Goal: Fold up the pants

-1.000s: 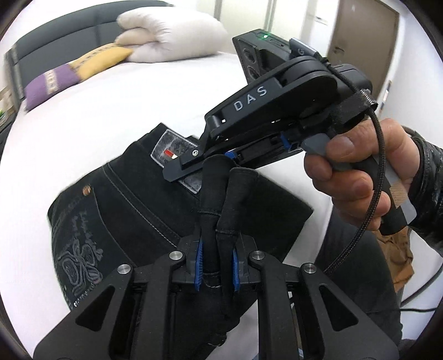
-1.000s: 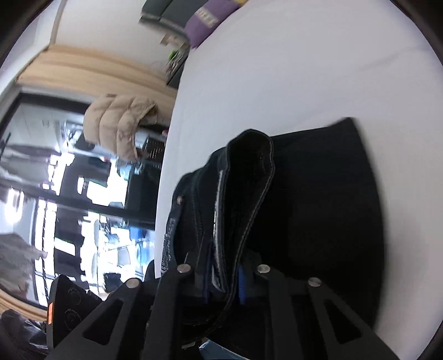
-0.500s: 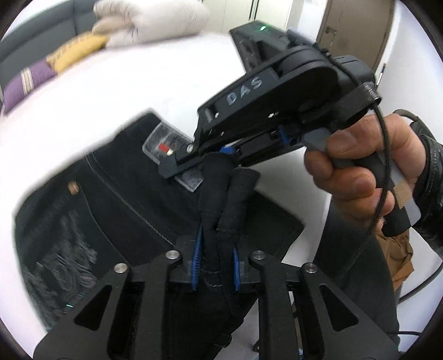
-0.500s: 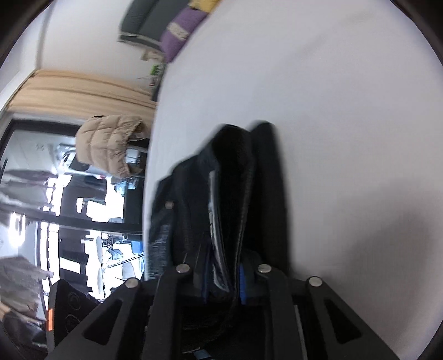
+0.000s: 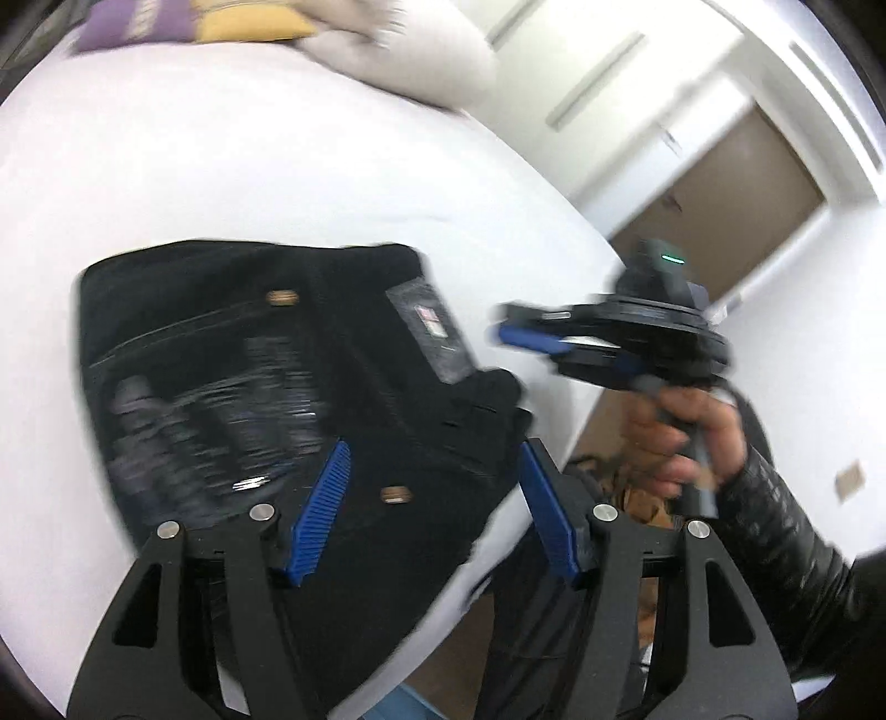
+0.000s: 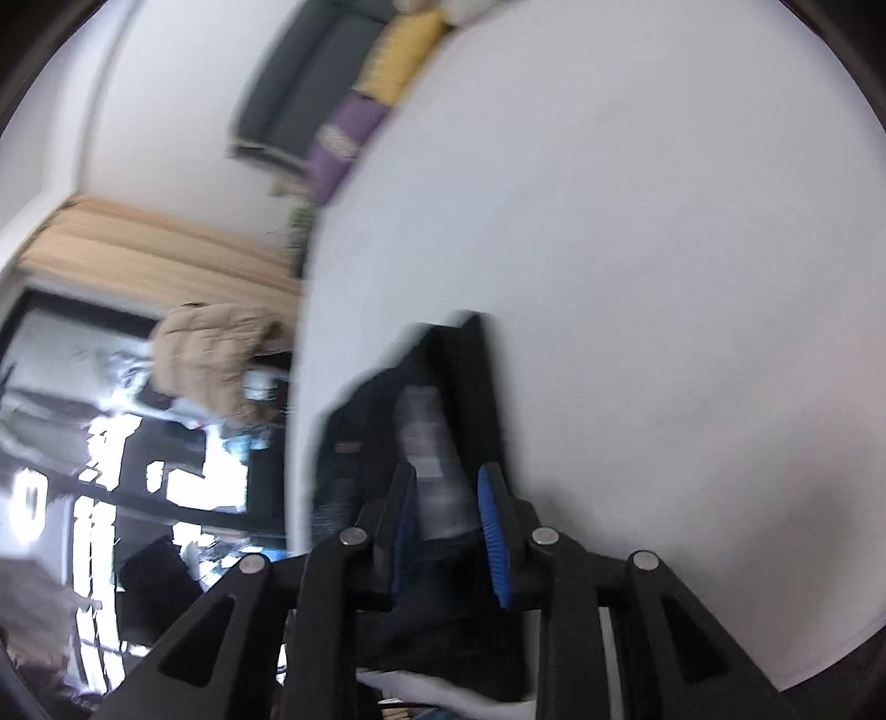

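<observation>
Black jeans (image 5: 288, 376) lie folded on the white bed (image 5: 166, 166), back pocket and waist label up, near the bed's edge. My left gripper (image 5: 434, 487) is open just above them, nothing between its blue pads. My right gripper (image 5: 498, 332) shows in the left wrist view at the right, off the bed's edge, held by a hand. In the right wrist view my right gripper (image 6: 448, 498) is open, and the jeans (image 6: 443, 399) lie beyond its pads. Both views are blurred.
Pillows (image 5: 387, 61) and a purple and yellow cushion (image 5: 183, 22) lie at the head of the bed. A brown door (image 5: 736, 199) stands beyond the bed. A tan jacket (image 6: 216, 354) hangs by a dark window.
Both grippers were shut on folds of the jeans. Both have opened and let go, and the jeans now lie flat on the bed. The right gripper has drawn away to the right.
</observation>
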### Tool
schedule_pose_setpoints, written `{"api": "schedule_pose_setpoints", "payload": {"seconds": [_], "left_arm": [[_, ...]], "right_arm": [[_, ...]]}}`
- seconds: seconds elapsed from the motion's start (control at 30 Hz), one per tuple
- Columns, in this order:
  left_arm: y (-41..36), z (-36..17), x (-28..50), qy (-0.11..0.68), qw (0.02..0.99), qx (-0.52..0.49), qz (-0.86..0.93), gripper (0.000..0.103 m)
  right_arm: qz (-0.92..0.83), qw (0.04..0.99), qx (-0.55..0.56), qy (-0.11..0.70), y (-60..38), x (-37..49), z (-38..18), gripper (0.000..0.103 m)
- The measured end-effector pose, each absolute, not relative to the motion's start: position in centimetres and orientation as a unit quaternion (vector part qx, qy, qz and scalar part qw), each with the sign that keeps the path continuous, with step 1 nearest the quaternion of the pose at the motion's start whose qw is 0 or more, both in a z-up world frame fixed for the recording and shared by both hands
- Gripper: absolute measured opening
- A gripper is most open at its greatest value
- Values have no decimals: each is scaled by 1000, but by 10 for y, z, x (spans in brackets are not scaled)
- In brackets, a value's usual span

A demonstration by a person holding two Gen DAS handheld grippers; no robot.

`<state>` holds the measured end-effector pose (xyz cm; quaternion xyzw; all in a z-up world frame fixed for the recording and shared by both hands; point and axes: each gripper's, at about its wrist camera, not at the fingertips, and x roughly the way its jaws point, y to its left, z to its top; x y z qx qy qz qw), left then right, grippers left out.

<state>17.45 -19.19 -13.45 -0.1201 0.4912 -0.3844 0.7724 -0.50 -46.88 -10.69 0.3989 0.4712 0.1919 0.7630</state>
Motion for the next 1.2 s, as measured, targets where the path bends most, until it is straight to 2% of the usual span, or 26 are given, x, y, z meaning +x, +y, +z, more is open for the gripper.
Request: {"api": "schedule_pose_setpoints", "payload": {"seconds": [0.07, 0.17, 0.2, 0.23, 0.27, 0.4, 0.5, 0.6, 0.87, 1.03, 1.2], "left_arm": [[-175, -145, 169, 499, 773, -143, -364, 57], [-153, -155, 193, 508, 768, -179, -345, 36], [-154, -158, 193, 507, 770, -182, -342, 32], [-152, -161, 198, 506, 771, -186, -338, 32], [-149, -162, 209, 504, 771, -198, -335, 32], [-141, -164, 256, 490, 777, -209, -335, 23], [-136, -183, 286, 505, 769, -212, -331, 20], [-131, -214, 284, 520, 753, -227, -333, 17], [-103, -224, 188, 476, 755, -228, -390, 17], [-117, -217, 136, 468, 760, -155, -423, 17], [-134, -230, 133, 475, 774, -104, -407, 17]], "right_arm": [[235, 766, 369, 471, -445, -2, -89, 22], [264, 748, 339, 506, -410, 3, -99, 21], [259, 741, 336, 520, -407, 3, -110, 21], [238, 730, 336, 546, -405, 2, -130, 15], [213, 721, 337, 567, -406, 2, -152, 0], [224, 719, 406, 518, -431, -13, -173, 0], [219, 729, 396, 513, -431, -15, -172, 0], [221, 727, 407, 508, -432, -18, -176, 0], [217, 736, 403, 499, -432, -21, -178, 0], [210, 737, 403, 501, -426, -23, -171, 0], [204, 746, 399, 493, -423, -31, -165, 0]]}}
